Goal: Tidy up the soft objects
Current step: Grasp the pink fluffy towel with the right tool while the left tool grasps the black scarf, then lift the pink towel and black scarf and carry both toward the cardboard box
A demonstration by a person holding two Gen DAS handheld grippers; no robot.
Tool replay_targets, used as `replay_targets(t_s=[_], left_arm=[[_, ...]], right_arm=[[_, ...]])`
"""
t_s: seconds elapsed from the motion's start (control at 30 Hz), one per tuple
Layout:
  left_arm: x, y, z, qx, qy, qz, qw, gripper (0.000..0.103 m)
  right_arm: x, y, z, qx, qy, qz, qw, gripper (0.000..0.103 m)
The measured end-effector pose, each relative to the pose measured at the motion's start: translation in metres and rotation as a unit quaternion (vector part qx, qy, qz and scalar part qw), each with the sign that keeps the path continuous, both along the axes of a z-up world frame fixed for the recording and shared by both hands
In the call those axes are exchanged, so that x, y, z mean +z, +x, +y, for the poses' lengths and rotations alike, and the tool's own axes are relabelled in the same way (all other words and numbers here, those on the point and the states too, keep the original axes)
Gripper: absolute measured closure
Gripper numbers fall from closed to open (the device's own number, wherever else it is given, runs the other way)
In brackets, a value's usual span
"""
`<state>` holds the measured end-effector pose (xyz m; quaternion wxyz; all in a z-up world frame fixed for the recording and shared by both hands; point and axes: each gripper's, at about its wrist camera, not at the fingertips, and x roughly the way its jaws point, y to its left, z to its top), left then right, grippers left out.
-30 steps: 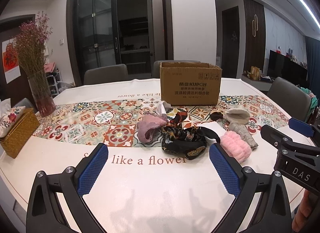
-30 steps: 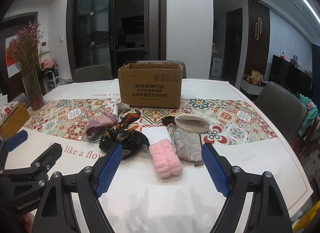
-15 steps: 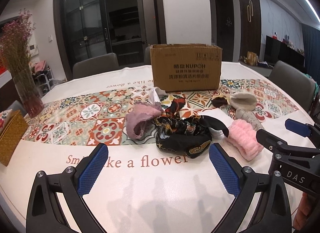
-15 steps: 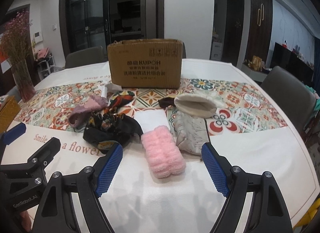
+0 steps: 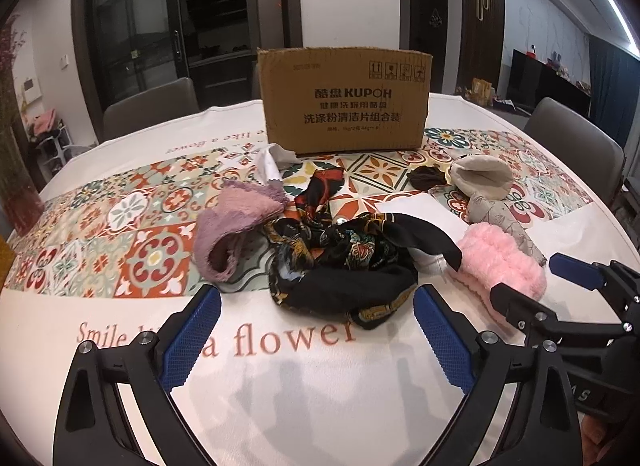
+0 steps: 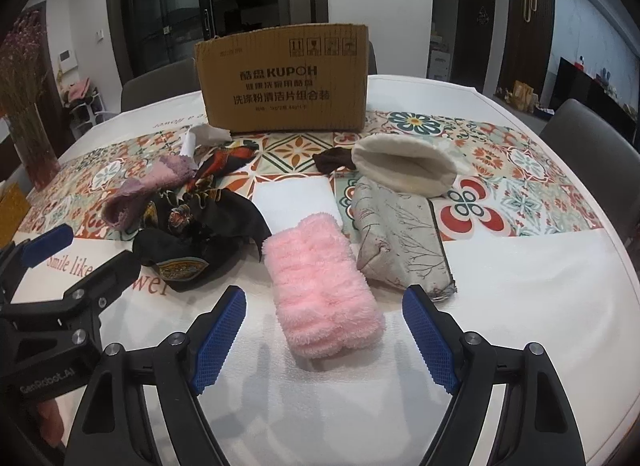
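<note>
Landmark: the cardboard box (image 6: 282,79), upright at the far side of the table (image 6: 540,294), its inside not visible from here.

Left gripper (image 5: 318,338): jaws spread wide, holding nothing. It sits low over the table on the near side of the black patterned scarf (image 5: 344,262), which lies crumpled well in front of the box.

Right gripper (image 6: 324,340): jaws equally wide, empty. The pink fluffy cloth (image 6: 320,286) lies in front of the box, nearer than the scarf, its near end about level with the blue pads (image 6: 218,340).

Also in front of the box: a mauve cloth (image 5: 232,229) to the scarf's left, a white folded cloth (image 6: 294,195), a grey printed pouch (image 6: 400,238), and a cream mitt (image 6: 404,169).

Risks, as I judge them:
- The scarf's loose folds overlap the mauve cloth, and a black tail lies across the white one. A pinch on the heap may drag 2 or 3 pieces along.
- The pink cloth is thick and springy; a shallow bite could catch only pile and slip.
- The grippers work close side by side; closing together, the arms may knock each other.
</note>
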<state>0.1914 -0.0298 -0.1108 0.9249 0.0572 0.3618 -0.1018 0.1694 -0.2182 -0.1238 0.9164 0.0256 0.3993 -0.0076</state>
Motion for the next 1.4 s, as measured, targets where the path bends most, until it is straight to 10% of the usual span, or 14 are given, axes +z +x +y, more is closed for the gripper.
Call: replay_targets(t_s=[0.47,0.93,1.4], left_arm=[[-0.032,0.042,-0.016,-0.025,0.009,0.054,0.9982,0.008],[-0.04,0.044,-0.028,-0.051,0.002,0.066,0.9965,0.083],[-0.004,0.015,-0.018,-0.037,-0.03,0.01,0.9988,0.087]], right_arm=[[-0.03,0.026,-0.007,-0.008,0.025,0.053,0.998,0.04],[-0.029,0.024,-0.01,0.002,0.046,0.045,0.998,0.055],[0.004,0.003,-0.002,0.02,0.032,-0.011,0.999,0.057]])
